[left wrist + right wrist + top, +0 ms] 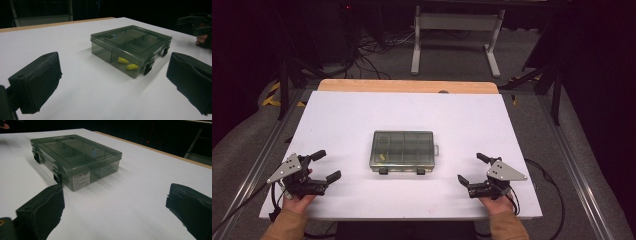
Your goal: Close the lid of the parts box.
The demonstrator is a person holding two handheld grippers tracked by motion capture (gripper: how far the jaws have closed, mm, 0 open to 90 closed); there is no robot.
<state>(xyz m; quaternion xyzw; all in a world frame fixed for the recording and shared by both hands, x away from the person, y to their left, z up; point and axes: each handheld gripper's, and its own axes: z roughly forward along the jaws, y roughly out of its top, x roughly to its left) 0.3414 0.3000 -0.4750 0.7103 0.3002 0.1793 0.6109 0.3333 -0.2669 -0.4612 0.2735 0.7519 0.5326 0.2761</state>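
Observation:
A smoky clear plastic compartment box (402,149) lies closed in the middle of the white table (342,115), its two black latches facing the near edge. Two yellow pieces (127,63) show through its wall (130,45) in the left gripper view. A white label (81,180) is on its end wall (75,152) in the right gripper view. My left gripper (325,165) rests open at the near left, well short of the box. My right gripper (472,168) rests open at the near right, also apart from it. Nothing is between either pair of jaws.
The white table top ends in a wooden strip (407,86) at the far edge. Beyond it stand a white metal frame (457,35) and cables on the grey floor. Dark stands flank the table. The other hand's gripper (197,22) shows far right in the left gripper view.

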